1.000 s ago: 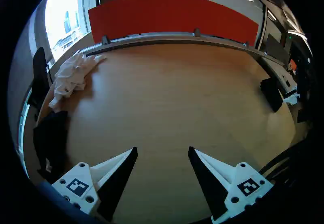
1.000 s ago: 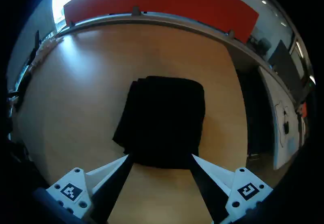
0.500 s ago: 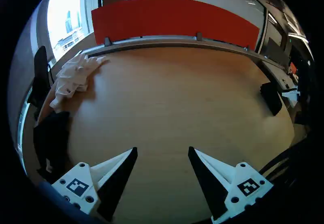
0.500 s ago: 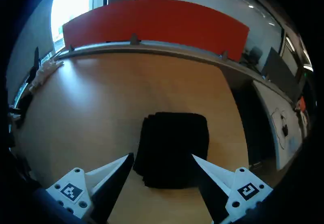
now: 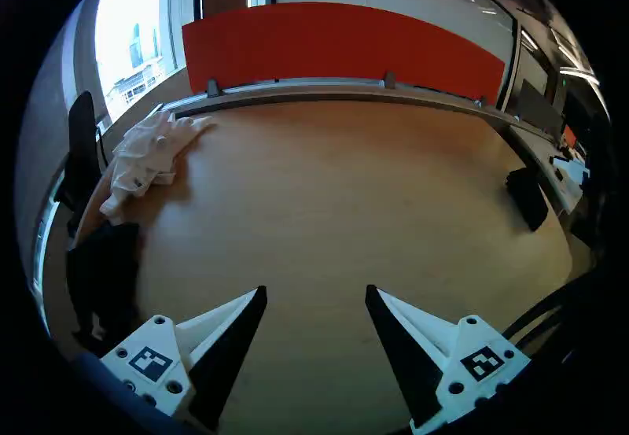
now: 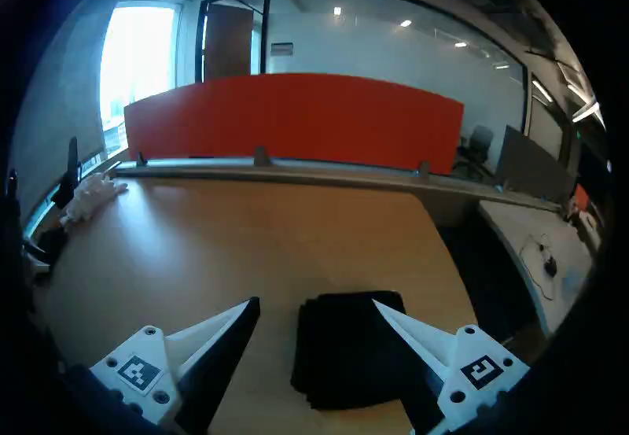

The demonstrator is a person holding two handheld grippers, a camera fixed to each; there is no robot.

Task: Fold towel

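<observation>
A folded black towel [image 6: 350,348] lies flat on the wooden table [image 6: 236,246], just ahead of my right gripper [image 6: 314,325], whose fingers stand open above its near edge, holding nothing. In the left gripper view the same black towel [image 5: 528,197] sits small at the table's far right edge. My left gripper [image 5: 314,309] is open over bare wood. A crumpled white towel [image 5: 145,156] lies at the far left of the table, also seen as a small white heap [image 6: 90,195] in the right gripper view. Another dark cloth [image 5: 102,270] rests at the near left edge.
A red divider panel [image 5: 338,38] runs along the table's far edge on a grey rail [image 6: 314,174]. A black chair [image 5: 79,148] stands beyond the left edge, by the window. Neighbouring desks [image 6: 542,254] sit to the right.
The right gripper has lifted and tilted up, so the black towel slid from the middle of its view down between the fingers. The left gripper has shifted only slightly.
</observation>
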